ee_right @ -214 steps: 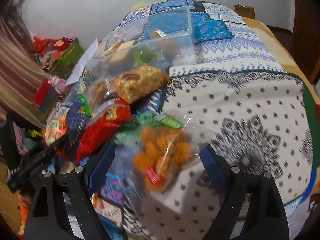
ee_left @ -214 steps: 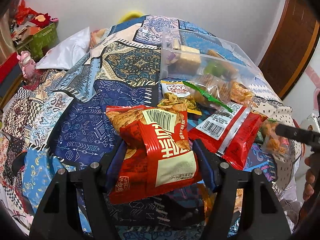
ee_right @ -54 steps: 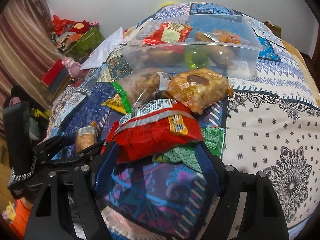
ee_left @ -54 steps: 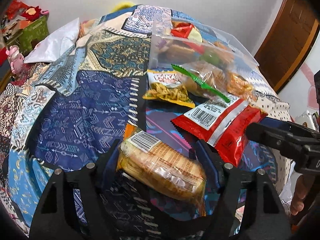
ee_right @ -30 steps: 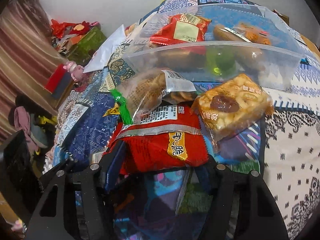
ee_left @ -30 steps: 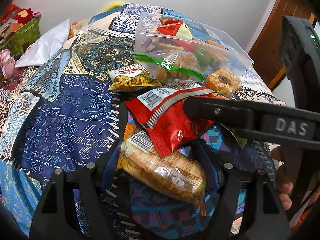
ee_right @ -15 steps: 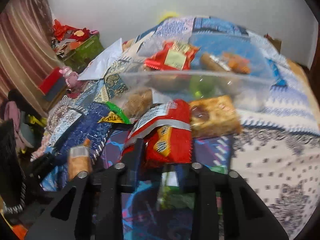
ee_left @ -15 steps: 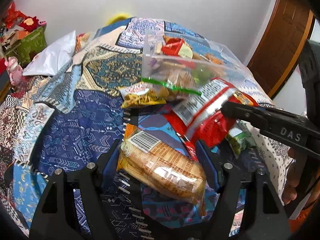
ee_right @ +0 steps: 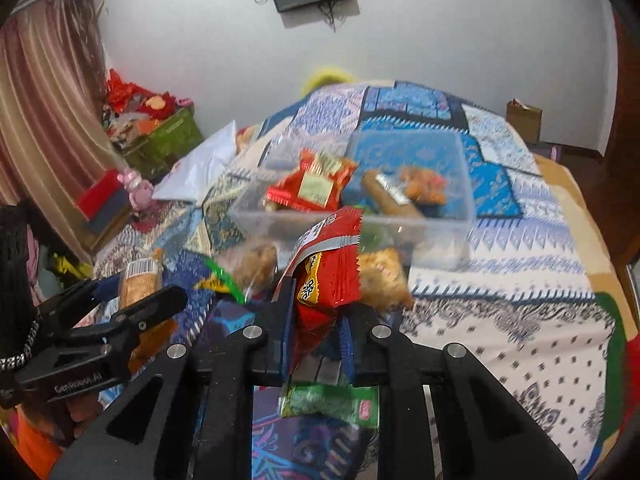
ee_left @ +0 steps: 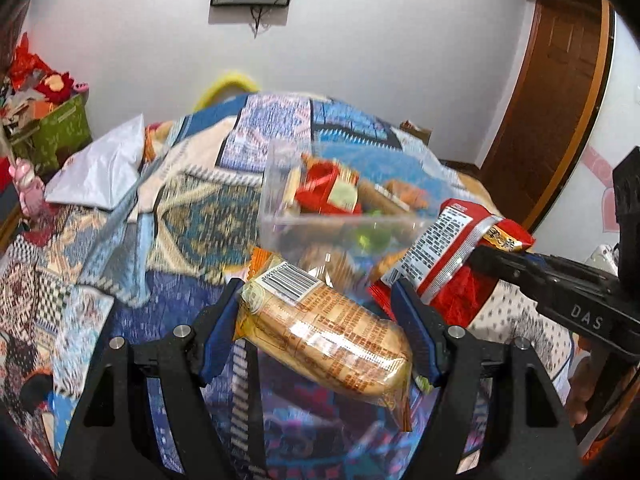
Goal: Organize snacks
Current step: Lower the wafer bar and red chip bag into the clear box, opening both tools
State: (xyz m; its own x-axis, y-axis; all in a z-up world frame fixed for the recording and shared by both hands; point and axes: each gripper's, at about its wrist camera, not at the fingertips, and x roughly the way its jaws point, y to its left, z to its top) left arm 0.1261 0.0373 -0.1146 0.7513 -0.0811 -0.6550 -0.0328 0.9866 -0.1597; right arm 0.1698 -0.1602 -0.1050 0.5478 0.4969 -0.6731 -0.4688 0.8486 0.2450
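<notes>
Snacks fill both grippers above the patterned bedspread (ee_right: 520, 280). A clear-wrapped golden bread pack (ee_left: 324, 332) with a barcode is clamped in the left gripper (ee_left: 320, 332), its long axis running diagonally, barcode end toward the clear plastic bin (ee_right: 400, 216). The right gripper (ee_right: 314, 320) pinches a red crinkled packet (ee_right: 328, 264) standing upright just before the bin; its lower end is hidden between the fingers. Bin contents are blurred.

Red packet (ee_right: 326, 264) and biscuit pack (ee_left: 320, 332), both aloft
</notes>
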